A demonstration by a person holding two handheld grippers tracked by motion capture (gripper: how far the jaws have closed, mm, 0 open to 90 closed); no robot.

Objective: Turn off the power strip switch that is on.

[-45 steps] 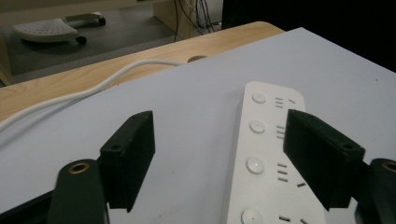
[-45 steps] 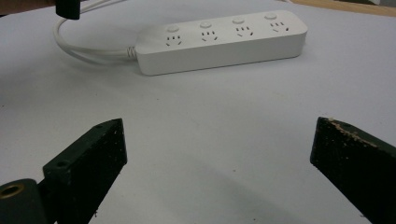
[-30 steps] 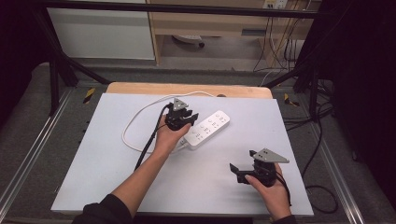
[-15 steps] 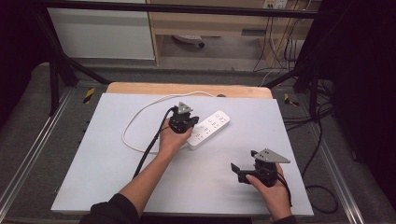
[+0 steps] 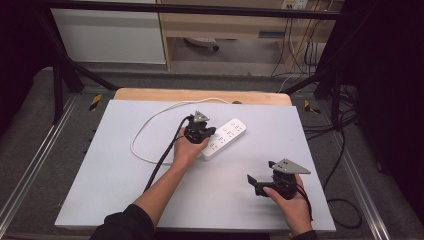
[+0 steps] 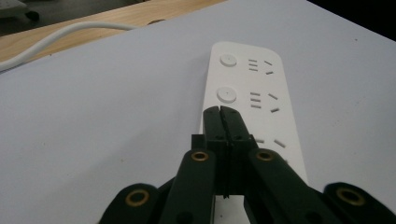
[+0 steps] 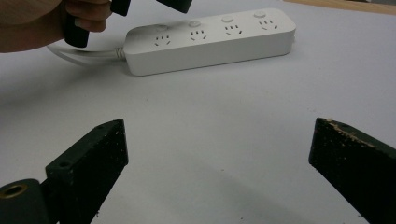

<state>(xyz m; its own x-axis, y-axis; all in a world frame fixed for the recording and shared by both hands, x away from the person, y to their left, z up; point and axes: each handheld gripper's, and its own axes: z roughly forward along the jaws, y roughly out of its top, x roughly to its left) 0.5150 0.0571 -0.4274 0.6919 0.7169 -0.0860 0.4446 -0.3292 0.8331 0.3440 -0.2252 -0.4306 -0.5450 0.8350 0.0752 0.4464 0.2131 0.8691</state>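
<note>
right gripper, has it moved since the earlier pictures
No. The right gripper sits at the same spot near the table's front right corner, as far from the power strip as before.

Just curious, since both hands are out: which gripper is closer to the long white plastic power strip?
Left. The left gripper, jaws shut, sits over the long white plastic power strip near its cable end. The right gripper, jaws open, rests apart from it toward the person.

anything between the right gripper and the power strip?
No. In the right gripper view, bare white table top runs from the open right gripper to the power strip. The high view agrees; the left gripper sits over the strip's cable end.
</note>
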